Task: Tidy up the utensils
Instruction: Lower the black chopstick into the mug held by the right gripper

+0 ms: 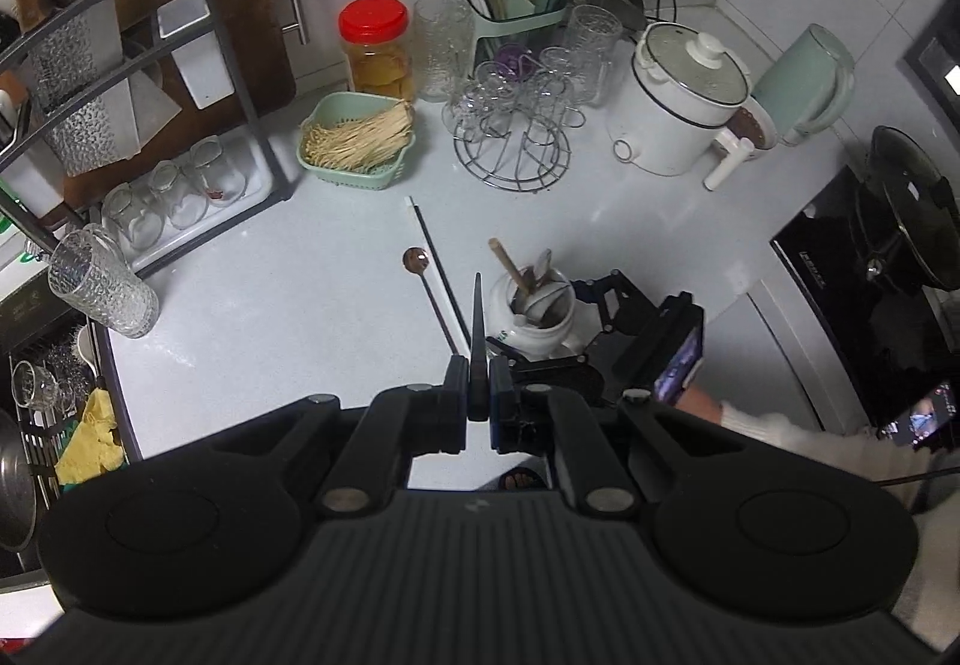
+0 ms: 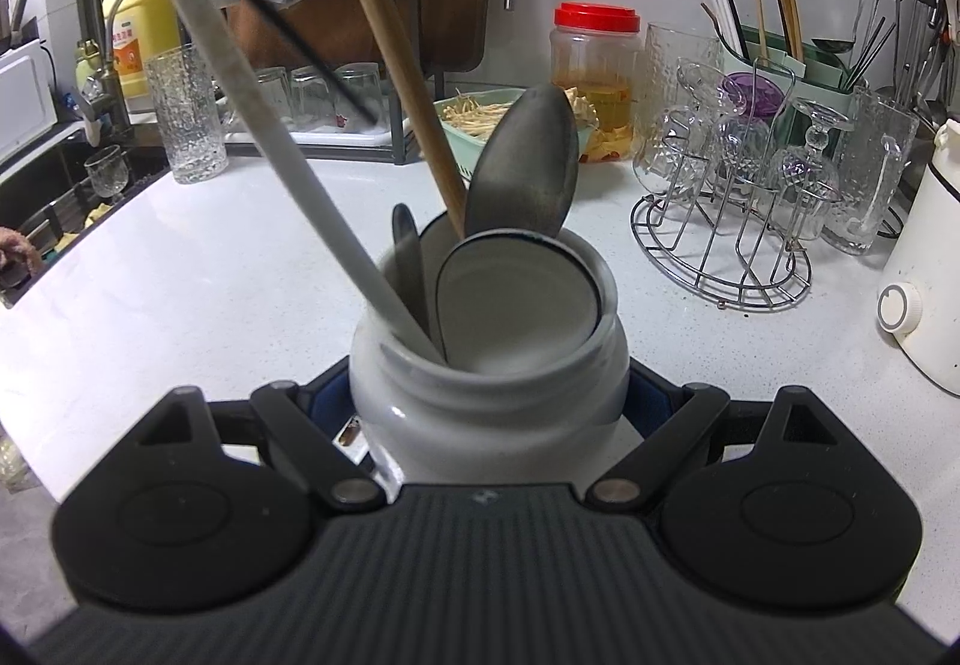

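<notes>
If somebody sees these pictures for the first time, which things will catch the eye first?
First, the white jar close to the camera, between the right gripper's fingers, crowded with a wooden stick and a big metal spoon. Then the left gripper, shut on a thin dark utensil above the counter. Behind, the red-lidded jar stands out.

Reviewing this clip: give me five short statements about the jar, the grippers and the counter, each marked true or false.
1. The left gripper pinches a thin dark utensil. True.
2. The white jar is empty. False: it holds spoons and a wooden handle.
3. The right gripper straddles the jar. True.
4. A long spoon lies on the counter. True.
5. The lidded plastic jar has a green lid. False: it is red.
</notes>
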